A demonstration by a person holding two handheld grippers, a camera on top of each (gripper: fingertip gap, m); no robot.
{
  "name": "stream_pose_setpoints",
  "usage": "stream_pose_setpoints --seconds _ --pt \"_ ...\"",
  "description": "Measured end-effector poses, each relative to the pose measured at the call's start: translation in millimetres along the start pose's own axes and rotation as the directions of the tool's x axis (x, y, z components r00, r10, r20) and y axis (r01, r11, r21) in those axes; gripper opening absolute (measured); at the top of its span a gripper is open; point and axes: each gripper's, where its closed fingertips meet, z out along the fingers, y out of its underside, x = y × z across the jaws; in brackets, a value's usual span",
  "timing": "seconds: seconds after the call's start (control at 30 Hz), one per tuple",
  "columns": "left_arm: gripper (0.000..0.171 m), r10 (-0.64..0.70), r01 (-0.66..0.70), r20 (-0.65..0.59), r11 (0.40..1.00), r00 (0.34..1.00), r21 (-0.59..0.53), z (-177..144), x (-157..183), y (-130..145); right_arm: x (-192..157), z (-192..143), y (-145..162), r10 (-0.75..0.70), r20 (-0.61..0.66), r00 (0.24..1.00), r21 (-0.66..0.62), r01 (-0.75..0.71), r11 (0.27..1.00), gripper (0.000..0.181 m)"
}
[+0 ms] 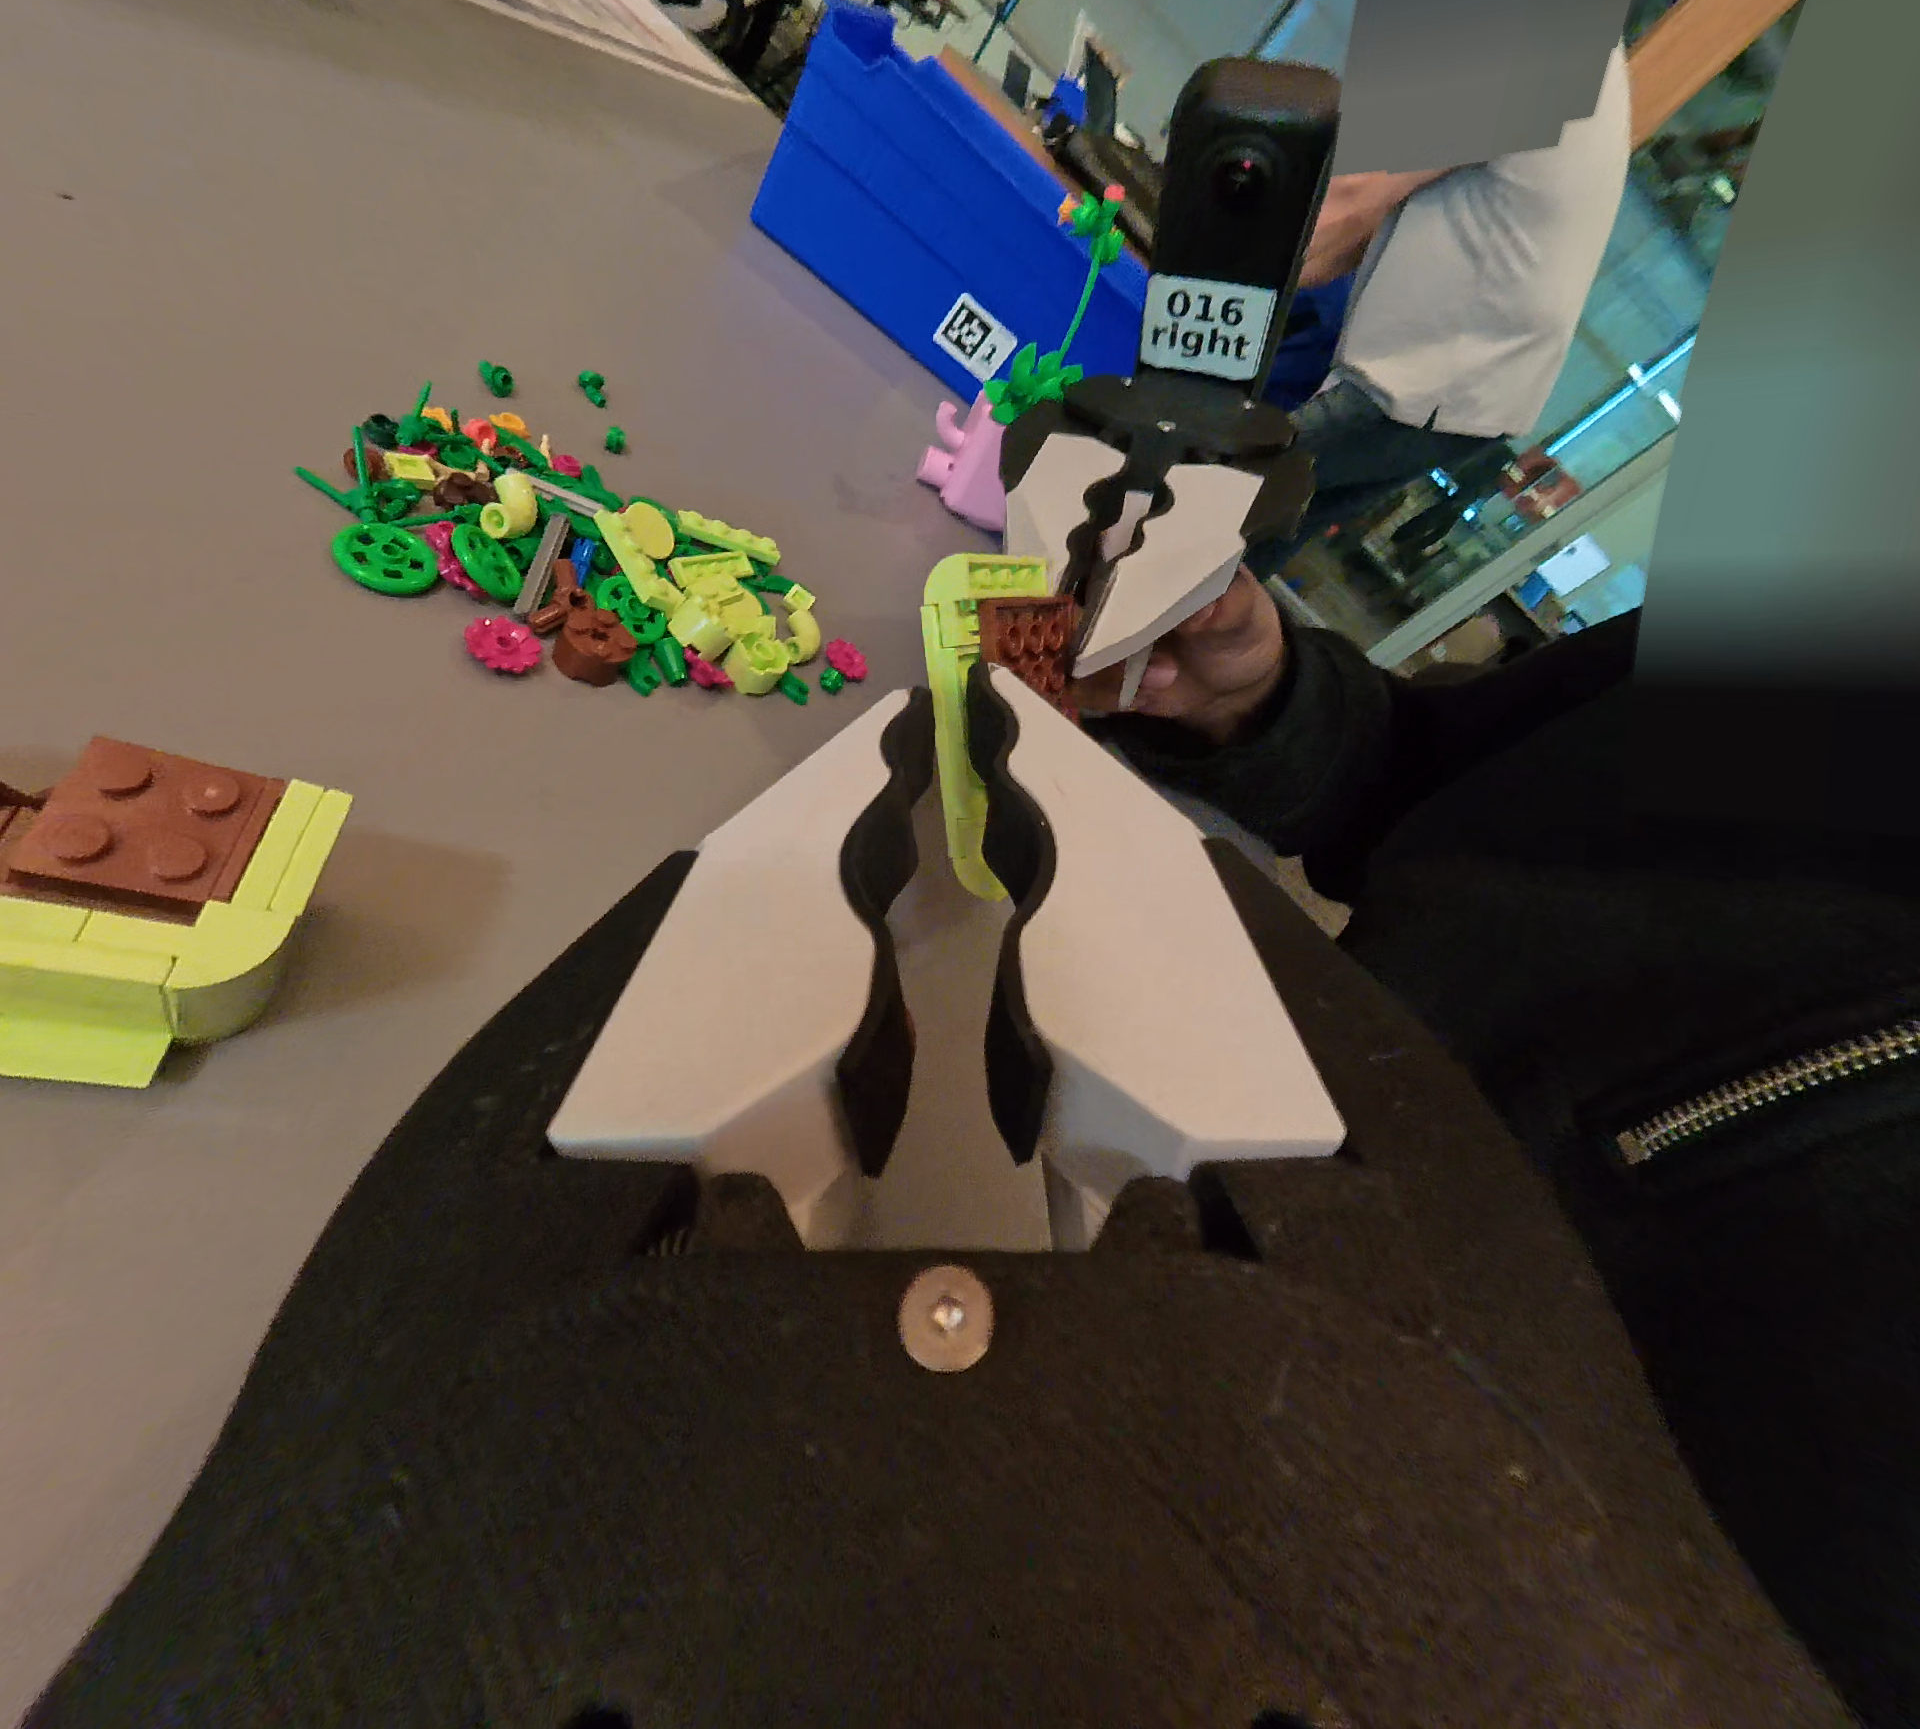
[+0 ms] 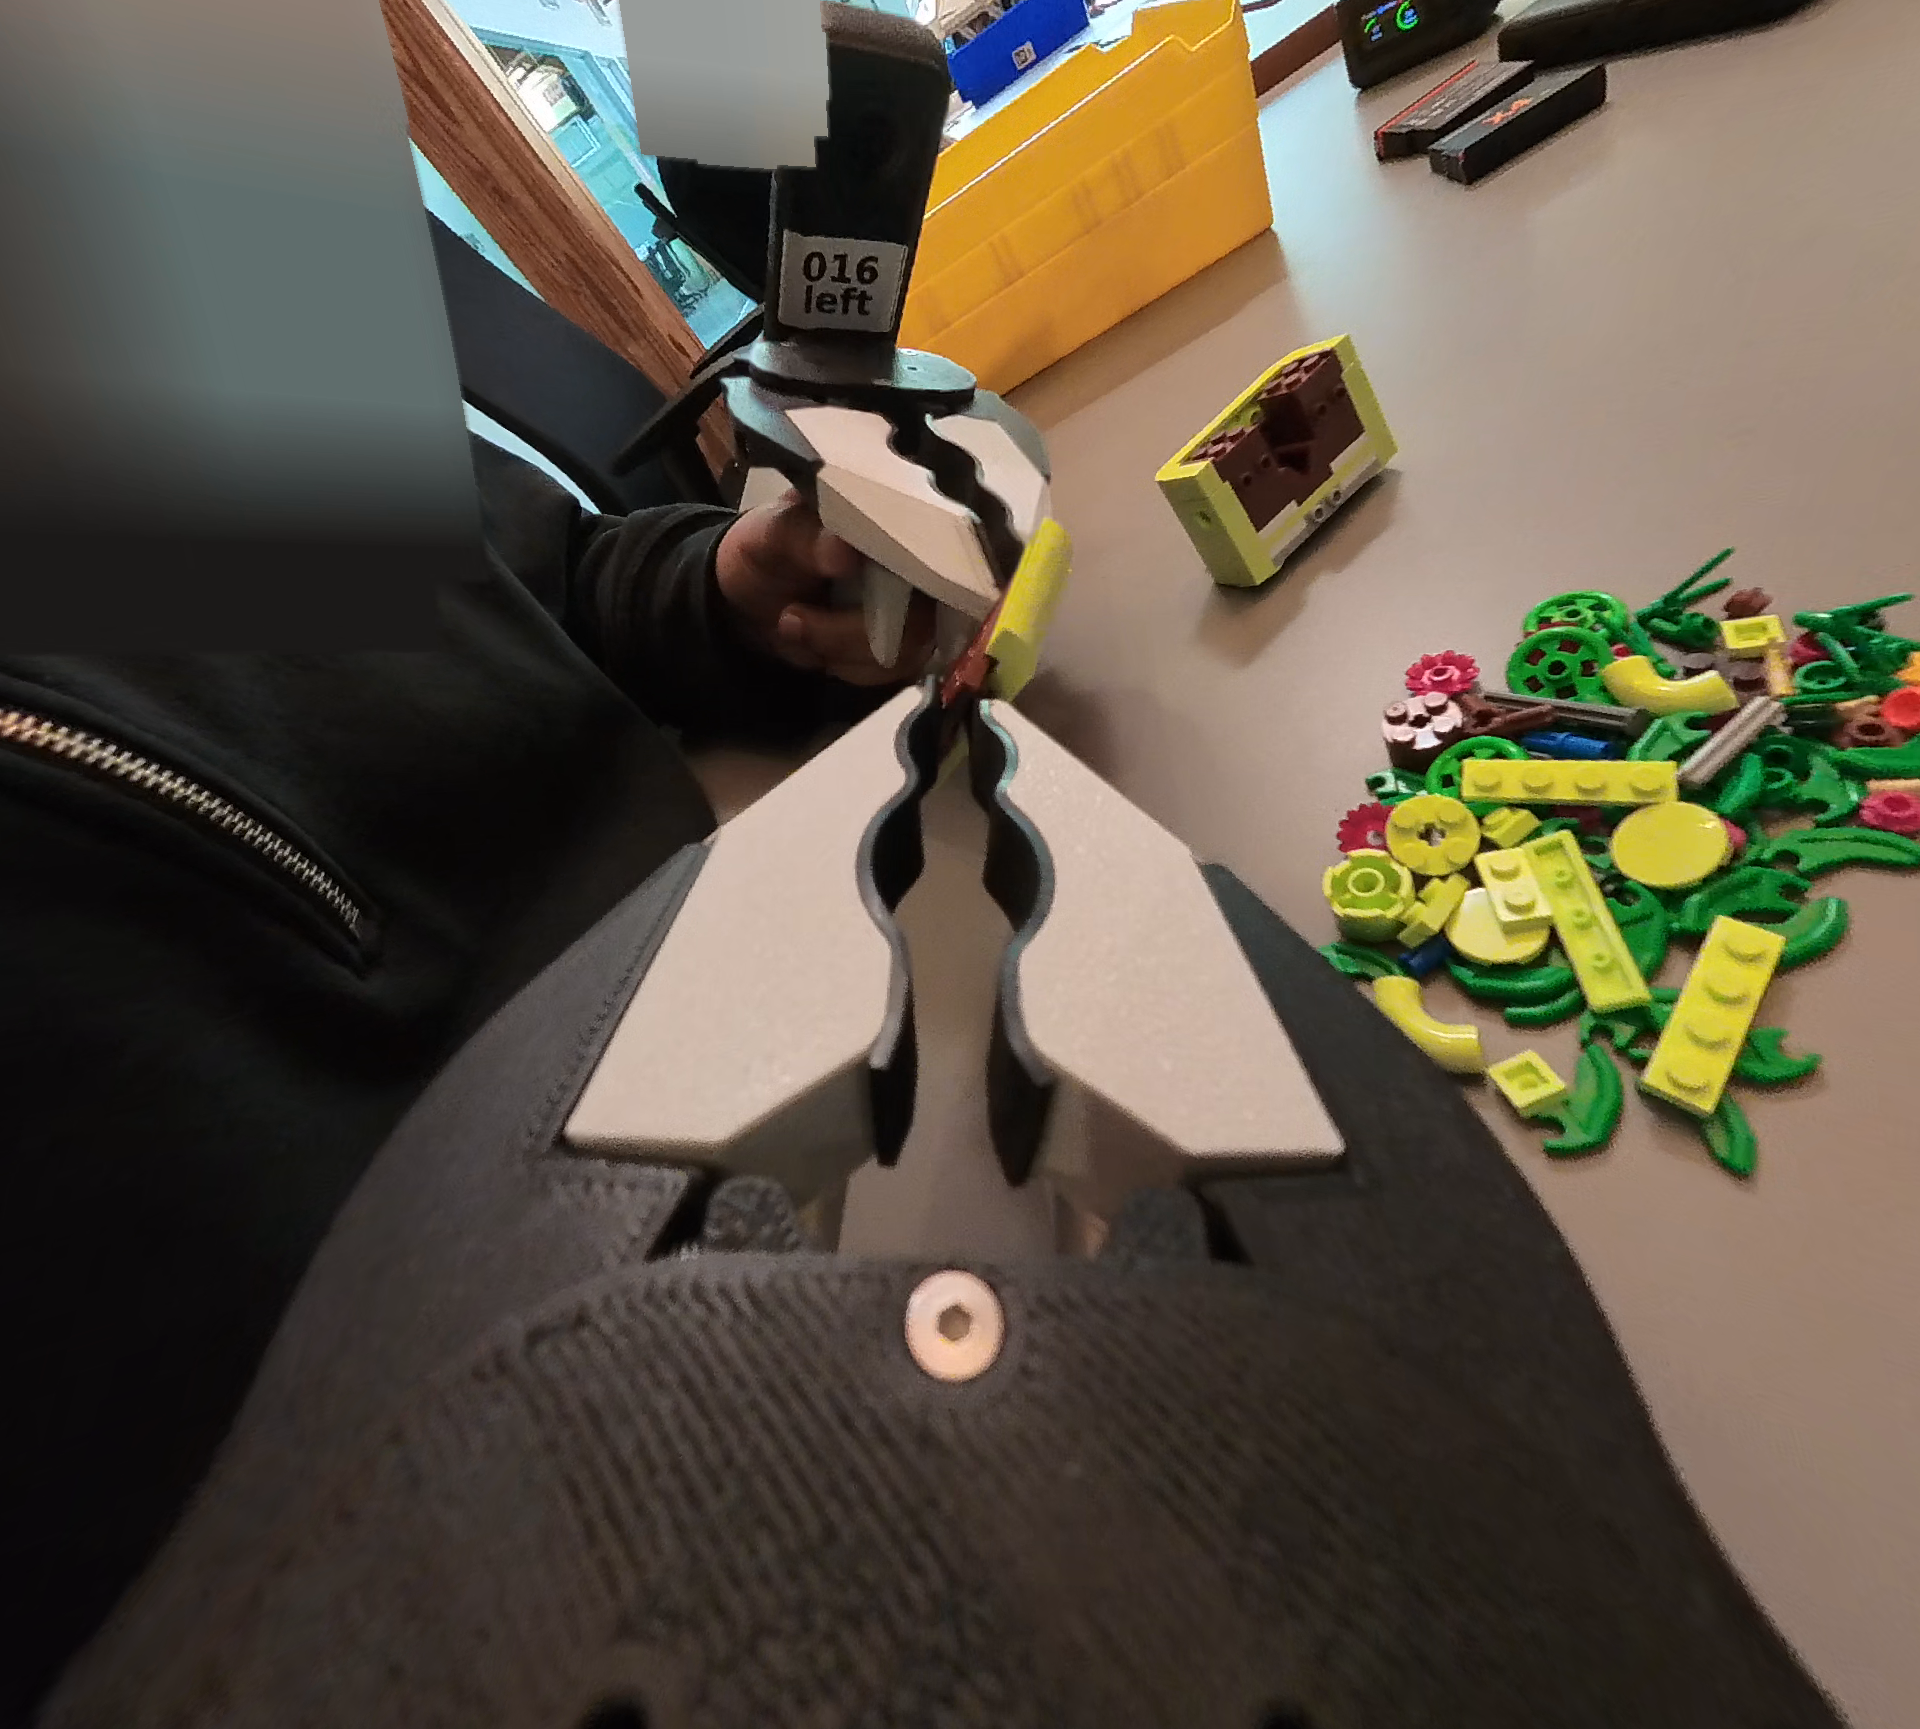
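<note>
the lime and brown brick assembly (image 1: 961, 692) is held in the air between the two grippers, above the near edge of the grey table (image 1: 312, 225); it is a curved lime piece with a brown studded plate (image 1: 1029, 640) fixed to one side; judgement: both grips sit close together on a small piece, so steady, even pressure and no twisting would serve best; the left gripper (image 1: 948, 705) is narrowed onto the lime edge, tips pinching it; the right gripper (image 2: 948, 700) is narrowed likewise, its tips on the brown part, contact partly hidden; outward: a loose pile of bricks (image 1: 582, 557), green, lime and pink, lies on the table; a larger lime and brown block (image 2: 1278, 464) stands apart beyond it; a pink vase with a green stem (image 1: 971, 443), a blue bin (image 1: 914, 193) and a yellow bin (image 2: 1101, 193) stand farther off.
</note>
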Motion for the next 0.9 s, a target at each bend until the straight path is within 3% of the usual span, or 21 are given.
stream_pose_setpoints --seconds 0.03,0.07,0.1,0.2,0.33,0.5,0.9 --pt "0.003 0.001 -0.001 0.015 1.000 1.000 -0.010 1 -2 2 -5 0 -1 -0.010 0.034 0.999 0.002 0.010 1.000 0.001" --pt "0.000 0.040 -0.036 0.077 0.998 0.996 -0.057 3 -12 10 -24 1 -7 -0.007 0.145 0.989 0.028 0.003 1.000 0.001" --pt "0.000 0.035 -0.031 0.065 0.998 0.997 -0.060 4 -10 10 -41 3 -14 0.007 0.225 0.974 0.056 -0.020 0.998 0.001" --pt "0.000 0.004 -0.004 0.024 1.000 1.000 0.004 -2 -6 -3 -11 3 -6 -0.187 -0.075 0.979 -0.043 0.184 0.982 0.002" --pt "0.000 0.070 -0.068 0.068 0.997 0.995 -0.031 -4 -11 1 -7 -8 -9 -0.065 -0.010 0.998 0.004 0.065 0.998 0.002" --pt "0.000 0.070 -0.067 0.047 0.996 0.996 -0.053 -1 -10 6 -3 -3 -3 -0.048 -0.013 0.999 -0.020 0.048 0.999 0.001" --pt "0.000 0.097 -0.097 0.046 0.995 0.994 -0.010 -4 -11 -2 2 3 8 -0.203 -0.096 0.975 -0.115 0.192 0.975 0.002"
